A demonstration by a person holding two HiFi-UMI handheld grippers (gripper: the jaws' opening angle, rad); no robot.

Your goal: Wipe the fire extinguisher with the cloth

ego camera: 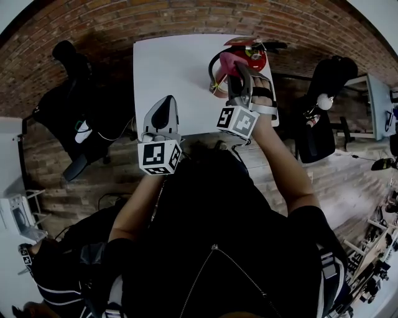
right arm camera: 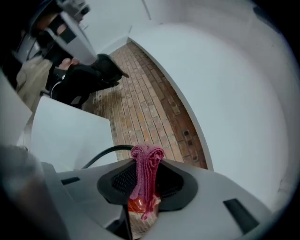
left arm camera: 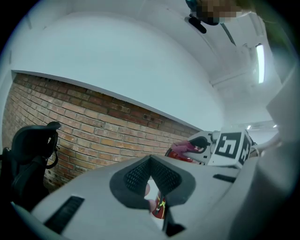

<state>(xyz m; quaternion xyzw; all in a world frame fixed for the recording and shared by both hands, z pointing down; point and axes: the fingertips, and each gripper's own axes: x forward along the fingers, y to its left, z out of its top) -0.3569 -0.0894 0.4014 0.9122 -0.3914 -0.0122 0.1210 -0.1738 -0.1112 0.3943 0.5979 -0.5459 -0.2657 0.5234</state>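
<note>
A red fire extinguisher (ego camera: 254, 58) with a black hose stands at the far right of the white table (ego camera: 168, 68). My right gripper (ego camera: 239, 69) is shut on a pink cloth (ego camera: 226, 61) pressed against the extinguisher's left side. In the right gripper view the cloth (right arm camera: 147, 171) bunches between the jaws, with red extinguisher body (right arm camera: 138, 205) below it. My left gripper (ego camera: 163, 110) hovers over the table's near edge, shut with nothing in it. The left gripper view shows the extinguisher (left arm camera: 160, 208) through the jaw gap and the right gripper's marker cube (left arm camera: 231, 147) beyond.
A brick floor and brick wall (ego camera: 186, 15) surround the table. Black office chairs stand at the left (ego camera: 68, 118) and right (ego camera: 323, 105). A desk (ego camera: 380, 102) sits at the far right and white furniture (ego camera: 12, 186) at the left edge.
</note>
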